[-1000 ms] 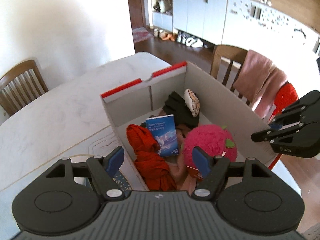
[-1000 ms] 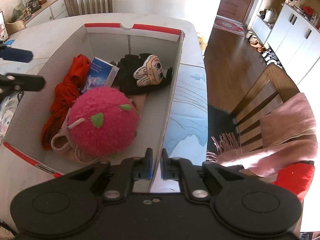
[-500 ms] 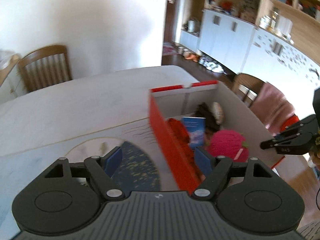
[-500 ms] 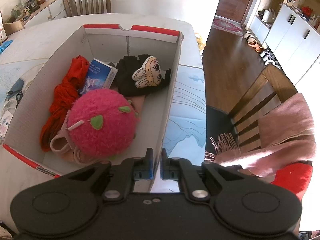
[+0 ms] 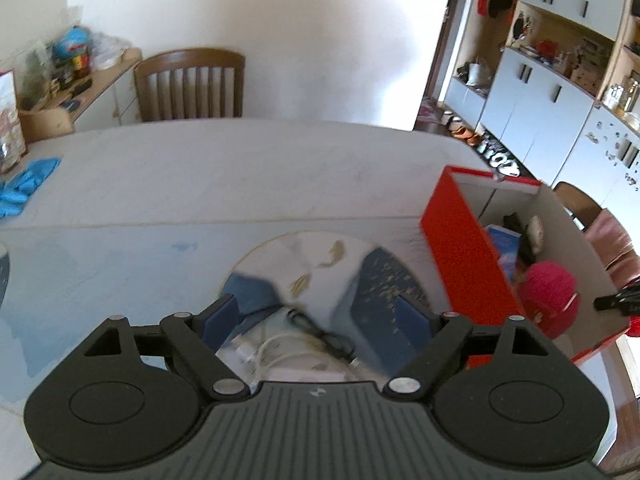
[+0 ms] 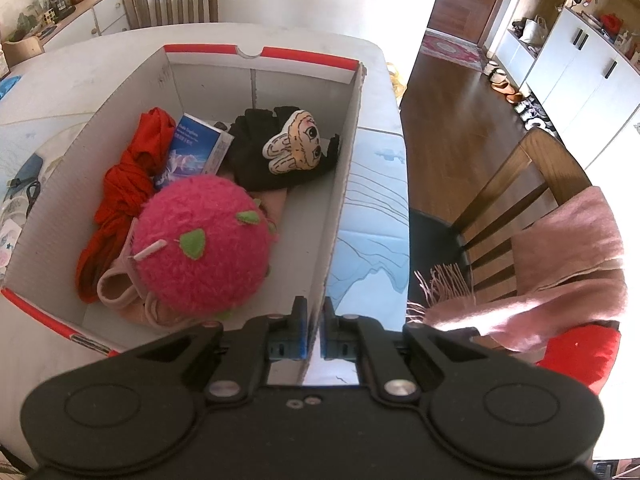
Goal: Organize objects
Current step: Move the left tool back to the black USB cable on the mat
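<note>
Your right hand-held gripper (image 6: 314, 334) is pinched on the box (image 6: 338, 216) wall, so keep it steady. Left hand-held gripper (image 5: 316, 318) is wide apart over the cables (image 5: 304, 340) on the tabletop (image 5: 240, 168) beside the box; drop straight down and grab the bundle's middle.

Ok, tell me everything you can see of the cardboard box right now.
The cardboard box is an open-topped rectangular carton, red outside with red-edged rims and plain grey-white inner walls, and a small notch cut in the far rim. It stands upright on the table. The right gripper is shut on its near right wall. Inside lie a pink plush ball, red cloth, a blue booklet, a black plush toy and pinkish fabric underneath.
</note>
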Demonstrator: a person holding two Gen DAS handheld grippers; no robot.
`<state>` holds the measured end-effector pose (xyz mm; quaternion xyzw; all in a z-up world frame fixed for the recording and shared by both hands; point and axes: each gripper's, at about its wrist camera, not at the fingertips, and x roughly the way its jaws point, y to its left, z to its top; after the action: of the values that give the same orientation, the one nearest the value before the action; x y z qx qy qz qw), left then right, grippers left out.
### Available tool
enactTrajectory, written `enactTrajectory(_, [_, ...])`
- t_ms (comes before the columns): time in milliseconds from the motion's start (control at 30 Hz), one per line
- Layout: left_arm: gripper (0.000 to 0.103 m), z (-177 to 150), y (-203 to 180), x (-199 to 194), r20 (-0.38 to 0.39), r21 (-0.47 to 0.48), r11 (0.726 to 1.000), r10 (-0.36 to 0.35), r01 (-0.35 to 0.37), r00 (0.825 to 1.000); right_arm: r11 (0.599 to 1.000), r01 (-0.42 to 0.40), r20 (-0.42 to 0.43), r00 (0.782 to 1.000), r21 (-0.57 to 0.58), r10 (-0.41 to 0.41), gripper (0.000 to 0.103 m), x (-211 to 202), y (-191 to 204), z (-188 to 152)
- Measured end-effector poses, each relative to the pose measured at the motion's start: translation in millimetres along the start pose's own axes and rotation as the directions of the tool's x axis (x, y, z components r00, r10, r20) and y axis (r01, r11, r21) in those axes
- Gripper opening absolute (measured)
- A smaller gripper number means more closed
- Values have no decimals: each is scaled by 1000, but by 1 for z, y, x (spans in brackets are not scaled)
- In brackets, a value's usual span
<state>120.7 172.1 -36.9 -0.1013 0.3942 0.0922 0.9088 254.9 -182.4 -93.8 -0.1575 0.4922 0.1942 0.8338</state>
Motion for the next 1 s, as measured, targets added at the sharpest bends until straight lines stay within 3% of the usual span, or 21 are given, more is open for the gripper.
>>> enactTrajectory(167, [92,-16,13,11,-34,-31,999,7,-8,999,1000,6,-5,1000,-1,-6,5,1,1,0])
enactTrajectory(267, [103,-26,14,22,-60,-21,1000,10,-11,998,1000,9,-7,1000,-2,-9,5,1,1,1])
enactTrajectory(633, [103,-34,-6,77,-162,11,1000,7,-6,987,1000,20,-18,1000,3,-20,5,3,3,0])
enactTrajectory(1000, [102,-20,-25,122,-186,68,998,28,-15,982,1000,22,-21,1000,4,-21,5,3,3,0])
